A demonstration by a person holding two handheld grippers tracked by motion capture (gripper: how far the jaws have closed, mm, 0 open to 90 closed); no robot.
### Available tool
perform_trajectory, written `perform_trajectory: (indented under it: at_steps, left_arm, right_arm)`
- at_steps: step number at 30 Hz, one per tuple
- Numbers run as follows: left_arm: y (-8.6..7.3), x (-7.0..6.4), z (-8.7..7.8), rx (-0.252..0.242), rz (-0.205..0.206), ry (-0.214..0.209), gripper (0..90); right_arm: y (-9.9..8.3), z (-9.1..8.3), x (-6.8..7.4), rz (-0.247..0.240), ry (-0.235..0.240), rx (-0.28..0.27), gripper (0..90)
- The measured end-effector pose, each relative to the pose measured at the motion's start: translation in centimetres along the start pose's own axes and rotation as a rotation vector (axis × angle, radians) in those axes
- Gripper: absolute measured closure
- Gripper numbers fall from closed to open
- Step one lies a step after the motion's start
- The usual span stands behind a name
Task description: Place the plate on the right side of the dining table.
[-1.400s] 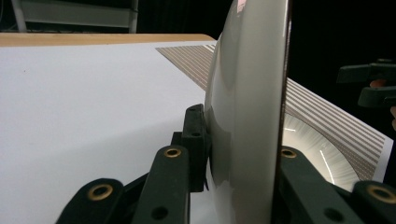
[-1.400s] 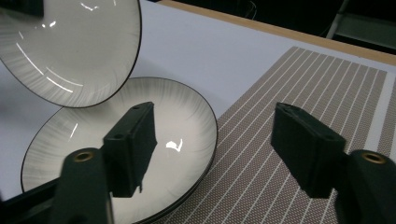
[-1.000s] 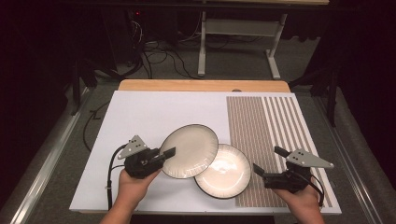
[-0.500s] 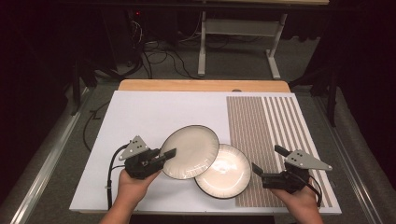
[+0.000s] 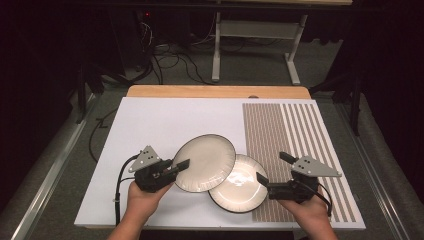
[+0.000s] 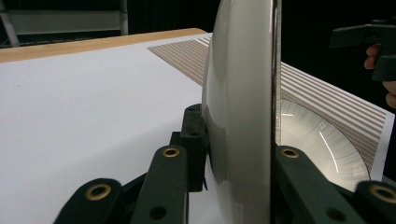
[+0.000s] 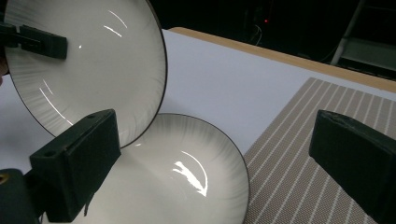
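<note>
Cream upper plate (image 5: 204, 163), bare, pinched by left hand-held gripper (image 5: 176, 166); right hand-held gripper (image 5: 272, 172) spread beside lower plate (image 5: 240, 184).

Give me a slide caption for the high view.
Left gripper lifts one plate above another plate; right gripper open beside it.

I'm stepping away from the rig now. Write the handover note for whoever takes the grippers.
Left gripper: shut on the rim of the upper plate, which is held lifted and tilted above the table.
Right gripper: open, jaws wide, at the near right edge of the lower plate, not gripping it.
Lower plate lies flat, partly on the white board, partly on the striped mat; the upper plate overlaps its left side.
Done: upper plate picked up.
Left: probably set the upper plate down, and grip the lower plate if it must move.
</note>
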State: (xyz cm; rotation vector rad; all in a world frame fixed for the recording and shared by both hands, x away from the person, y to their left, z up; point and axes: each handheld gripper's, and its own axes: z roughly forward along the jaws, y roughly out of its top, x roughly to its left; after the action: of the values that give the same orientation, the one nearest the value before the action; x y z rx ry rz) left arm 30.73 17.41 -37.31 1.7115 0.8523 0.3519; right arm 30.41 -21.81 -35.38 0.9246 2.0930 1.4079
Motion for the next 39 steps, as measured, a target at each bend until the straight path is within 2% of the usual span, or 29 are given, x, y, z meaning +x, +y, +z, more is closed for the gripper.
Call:
perform_trajectory:
  at_steps: [5,6,14,16,21,28,32,34,39]
  left_arm:
    - [0.1,0.0,0.0,0.003,0.006,0.0,75.0]
    - [0.1,0.0,0.0,0.003,0.006,0.0,75.0]
    - [0.1,0.1,0.0,0.004,0.007,-0.003,74.9]
    - [0.1,0.1,0.0,0.004,0.007,-0.003,74.9]
    - [0.0,0.1,0.0,0.005,0.009,-0.005,74.9]
    - [0.0,0.1,0.0,0.005,0.012,-0.006,74.8]
    - [0.0,0.0,0.1,0.003,0.013,-0.011,74.8]
    - [-0.1,-0.1,0.2,0.003,0.017,-0.015,74.7]
    - [-0.1,-0.2,0.2,0.004,0.025,-0.014,74.5]
  right_arm:
    - [0.9,1.4,0.6,0.002,0.031,0.016,3.7]
    - [1.3,2.0,0.8,-0.012,0.043,0.021,4.3]
    - [2.6,4.3,1.5,-0.026,0.084,0.036,7.0]
    - [2.6,4.5,1.6,-0.028,0.087,0.04,7.3]
    - [3.1,6.4,2.3,-0.022,0.116,0.059,8.2]
    - [3.4,8.0,2.6,0.007,0.148,0.067,14.4]
    - [3.0,8.6,2.7,0.026,0.165,0.091,16.0]
    - [2.3,9.0,2.6,0.06,0.185,0.101,17.4]
    - [1.4,9.6,2.4,0.092,0.205,0.131,21.9]
